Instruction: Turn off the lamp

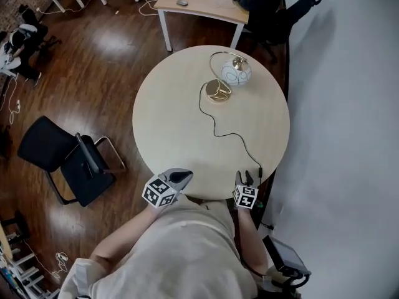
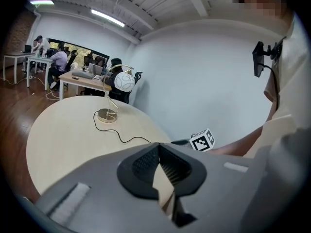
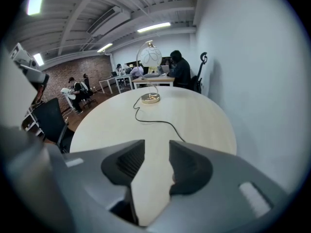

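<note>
The lamp (image 1: 236,73) has a white globe on a gold hoop and a round gold base (image 1: 217,90); it stands at the far side of the round table (image 1: 168,123). Its black cord (image 1: 234,136) snakes back to the near right edge, ending beside my right gripper (image 1: 247,178). In the right gripper view the right gripper (image 3: 156,147) is open with only tabletop between the pads, the lamp (image 3: 148,57) far ahead. My left gripper (image 1: 181,176) hangs at the near edge. In the left gripper view the left gripper (image 2: 158,152) is shut and empty, the lamp (image 2: 124,81) far off.
A black chair (image 1: 75,161) stands left of the table. A wooden desk (image 1: 199,5) with a seated person is behind the lamp. A white wall (image 1: 349,104) runs close along the table's right side. More desks and people fill the far room (image 2: 48,57).
</note>
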